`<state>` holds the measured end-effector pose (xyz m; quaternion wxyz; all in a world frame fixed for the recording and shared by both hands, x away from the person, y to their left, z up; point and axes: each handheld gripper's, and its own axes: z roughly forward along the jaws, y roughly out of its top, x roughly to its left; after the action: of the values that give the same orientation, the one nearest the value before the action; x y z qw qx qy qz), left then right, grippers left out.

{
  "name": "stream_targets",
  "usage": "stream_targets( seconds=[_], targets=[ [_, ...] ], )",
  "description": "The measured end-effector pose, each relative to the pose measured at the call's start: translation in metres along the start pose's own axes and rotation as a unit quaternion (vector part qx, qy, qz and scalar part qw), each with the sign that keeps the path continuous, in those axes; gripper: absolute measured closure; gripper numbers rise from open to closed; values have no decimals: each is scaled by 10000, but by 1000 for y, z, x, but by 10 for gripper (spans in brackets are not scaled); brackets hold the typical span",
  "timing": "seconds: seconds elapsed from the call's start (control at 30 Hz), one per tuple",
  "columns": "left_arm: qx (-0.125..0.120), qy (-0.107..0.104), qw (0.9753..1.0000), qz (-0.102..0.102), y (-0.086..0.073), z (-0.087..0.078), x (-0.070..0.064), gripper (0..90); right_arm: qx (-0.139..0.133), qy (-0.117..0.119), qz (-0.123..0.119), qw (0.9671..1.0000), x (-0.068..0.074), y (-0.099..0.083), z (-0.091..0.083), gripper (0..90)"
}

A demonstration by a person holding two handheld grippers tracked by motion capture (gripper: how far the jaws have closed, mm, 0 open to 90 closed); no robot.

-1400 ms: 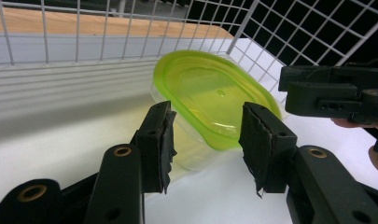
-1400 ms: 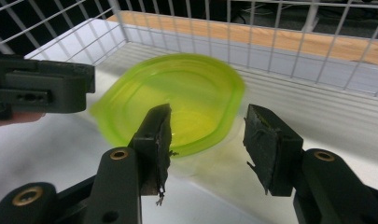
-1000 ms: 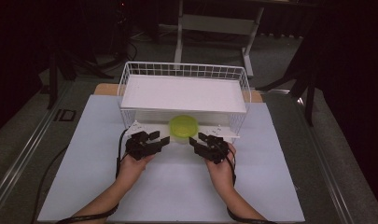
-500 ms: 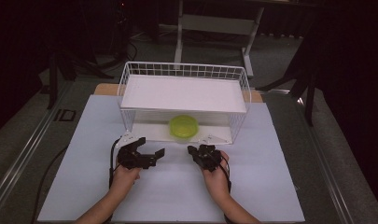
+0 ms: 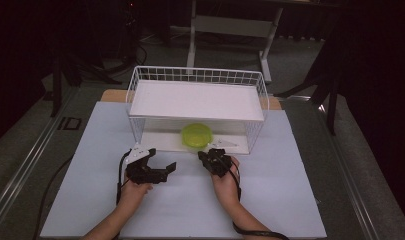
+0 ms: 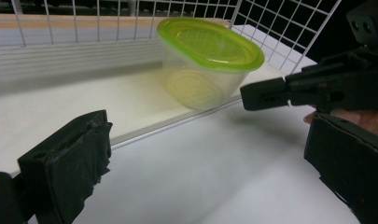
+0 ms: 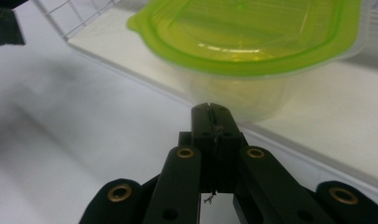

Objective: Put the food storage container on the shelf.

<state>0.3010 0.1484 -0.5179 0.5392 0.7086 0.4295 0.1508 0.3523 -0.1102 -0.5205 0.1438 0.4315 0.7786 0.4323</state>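
A clear plastic container with a lime-green lid [image 5: 196,135] stands on the lower white shelf of a white wire rack [image 5: 197,76], near its front edge. My left gripper [image 5: 159,167] rests on the white table in front of the rack, left of the container. It is open, with jaws wide apart and nothing between them [image 6: 210,172]. My right gripper [image 5: 215,158] is shut and empty just in front of the container. Its closed tip [image 7: 211,112] points at the container's clear wall [image 7: 242,93]. The left gripper view shows the container [image 6: 205,60] and the right gripper [image 6: 308,88].
The rack's upper white shelf [image 5: 197,100] overhangs the container. The rack's wire sides [image 6: 289,28] close in the shelf at the back and ends. A white mat [image 5: 190,210] covers the table, with dark floor and stands around it.
Both hands drew back from the rack toward the person. The right gripper has since edged forward again toward the container. The container has not moved.
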Motion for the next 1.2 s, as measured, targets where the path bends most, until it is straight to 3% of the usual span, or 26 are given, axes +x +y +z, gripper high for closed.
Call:
stream_targets(
  seconds=[0.2, 0.37, 0.8, 1.0, 1.2],
  targets=[
    [-29, 24, 9998, 180, 0, 0, -4, 15, -33, 13, 130, 9999, -3, 7, 9, 898],
    [-27, -57, 9999, 153, 1, 1, -8, 15, -104, -48, 210, 9997, -5, 14, 16, 898],
    [-138, -181, 9992, 317, 5, -2, -20, 15, -158, -200, 331, 9991, -11, 27, 31, 888],
    [-170, -251, 9990, 337, 8, -4, -22, 15, -167, -111, 222, 9996, -8, 22, 18, 806],
    [-113, -375, 9983, 423, 13, -5, -26, 15, -316, -35, 30, 9995, -2, 12, -6, 635]
  ],
)
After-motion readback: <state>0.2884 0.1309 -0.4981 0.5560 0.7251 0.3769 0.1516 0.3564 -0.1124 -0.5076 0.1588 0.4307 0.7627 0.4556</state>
